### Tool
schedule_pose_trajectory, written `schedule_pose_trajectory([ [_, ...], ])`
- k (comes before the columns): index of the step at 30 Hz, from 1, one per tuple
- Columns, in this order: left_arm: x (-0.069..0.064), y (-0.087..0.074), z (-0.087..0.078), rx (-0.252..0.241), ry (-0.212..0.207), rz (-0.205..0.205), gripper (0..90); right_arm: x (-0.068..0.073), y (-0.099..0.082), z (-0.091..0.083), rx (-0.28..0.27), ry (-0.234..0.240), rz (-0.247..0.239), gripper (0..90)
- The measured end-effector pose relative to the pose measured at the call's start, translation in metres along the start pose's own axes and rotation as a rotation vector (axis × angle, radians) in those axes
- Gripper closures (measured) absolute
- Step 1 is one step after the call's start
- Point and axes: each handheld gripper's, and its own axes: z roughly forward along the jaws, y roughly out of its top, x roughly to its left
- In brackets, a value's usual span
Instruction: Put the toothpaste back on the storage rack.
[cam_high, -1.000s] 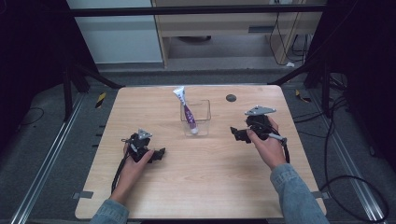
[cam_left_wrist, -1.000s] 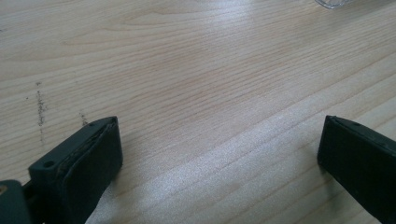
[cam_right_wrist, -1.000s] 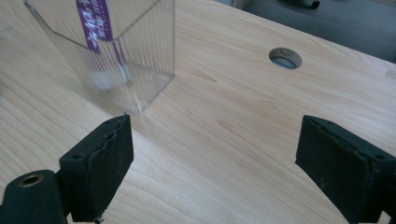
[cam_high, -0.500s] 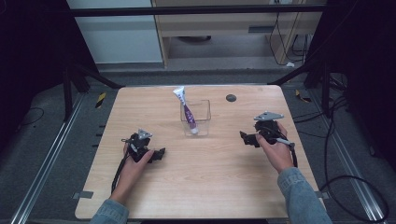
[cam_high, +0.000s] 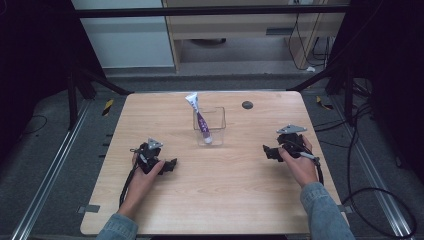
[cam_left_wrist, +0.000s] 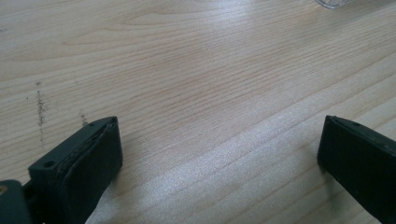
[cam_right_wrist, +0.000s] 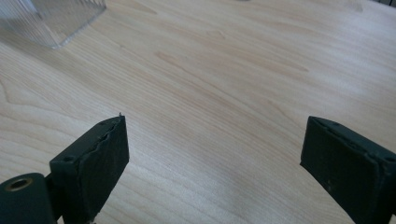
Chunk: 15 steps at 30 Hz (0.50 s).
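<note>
My left gripper (cam_left_wrist: 219, 154) has its jaws spread wide, nothing between them but bare table (cam_left_wrist: 196, 70); in the left gripper view they rise from the lower corners, and a clear corner of the box (cam_left_wrist: 338, 3) peeks in at the upper right edge. My right gripper (cam_right_wrist: 212, 154) is the same: jaws wide apart over bare wood, with the ribbed clear box (cam_right_wrist: 56, 21) in the upper left of the right gripper view, well apart from the jaws.

In the high view my left gripper (cam_high: 167, 164) sits low on the table at lower left of centre, held in the left hand (cam_high: 145, 172). My right gripper (cam_high: 267, 151) sits at right of centre, in the right hand (cam_high: 300, 162), with its grey plate on top. Both point inward toward the middle.

The box (cam_high: 216, 120) stands between them, farther up the table near the centre. A tube (cam_high: 199, 117), white with a purple band, leans in it, cap down, its flat end sticking out above the rim toward the upper left. A small dark disc (cam_high: 247, 104) lies on the table just to the upper right of the box.
</note>
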Motion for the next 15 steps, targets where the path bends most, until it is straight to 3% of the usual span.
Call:
schedule_pose_trajectory([
  [15, 0.000, 0.000, 0.000, 0.000, 0.000, 0.000, 0.0, 0.000, -0.012, 0.025, 0.049, 0.023, 0.032, 8.1],
])
